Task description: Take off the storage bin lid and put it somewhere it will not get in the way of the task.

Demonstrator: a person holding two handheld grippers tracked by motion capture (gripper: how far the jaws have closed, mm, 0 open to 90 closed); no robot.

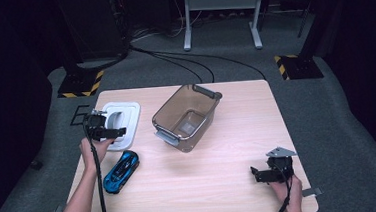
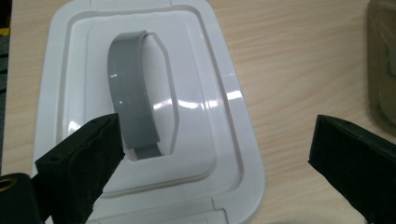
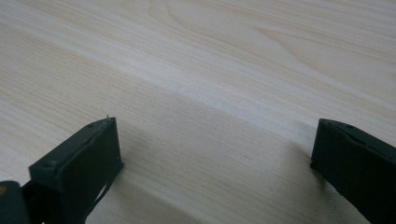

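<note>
A white lid with a grey strap handle lies flat on the table's left side. My left gripper hovers just over its near part, jaws wide apart and nothing between them. A clear brownish bin with grey latches stands empty in the table's middle. A blue toy car lies near the left forearm. My right gripper rests low at the front right, open over bare wood.
The light wooden table stands on grey carpet. Cables, yellow-black striped stand bases and a metal frame lie on the floor beyond the far edge.
</note>
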